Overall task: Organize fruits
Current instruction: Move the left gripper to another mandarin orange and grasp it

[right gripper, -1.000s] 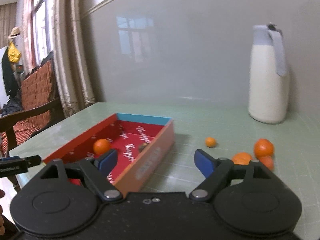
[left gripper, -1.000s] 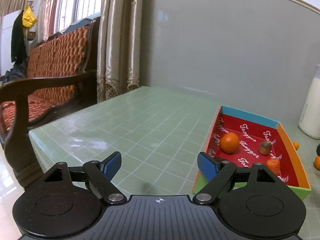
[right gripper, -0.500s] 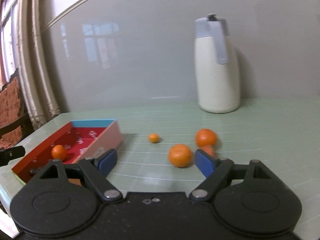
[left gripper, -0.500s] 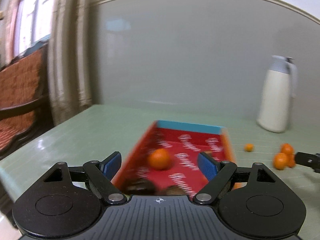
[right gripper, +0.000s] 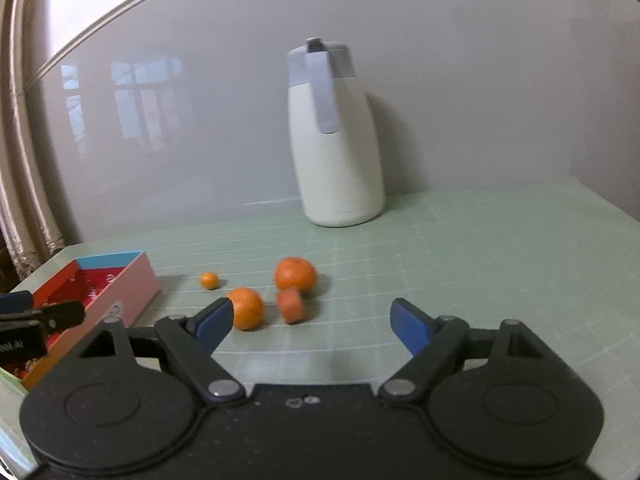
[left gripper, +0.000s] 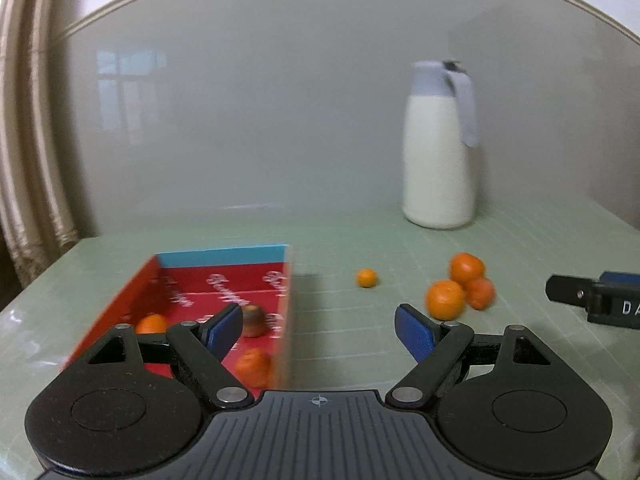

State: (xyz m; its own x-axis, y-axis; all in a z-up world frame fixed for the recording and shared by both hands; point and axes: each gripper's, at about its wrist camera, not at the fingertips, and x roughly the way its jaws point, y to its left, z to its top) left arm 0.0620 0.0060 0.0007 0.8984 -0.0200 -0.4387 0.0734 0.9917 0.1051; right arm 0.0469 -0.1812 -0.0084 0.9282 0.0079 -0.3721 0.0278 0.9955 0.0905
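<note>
loose oranges (right gripper: 248, 308) beside red box (right gripper: 132, 286)

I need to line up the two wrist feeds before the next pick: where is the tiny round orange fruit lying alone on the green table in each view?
Left wrist view: tiny round orange fruit sits right of centre, between the red cardboard box and the orange cluster.
Right wrist view: it lies left of centre, just right of the box.
Shared landmark: the white jug with a grey handle.
</note>
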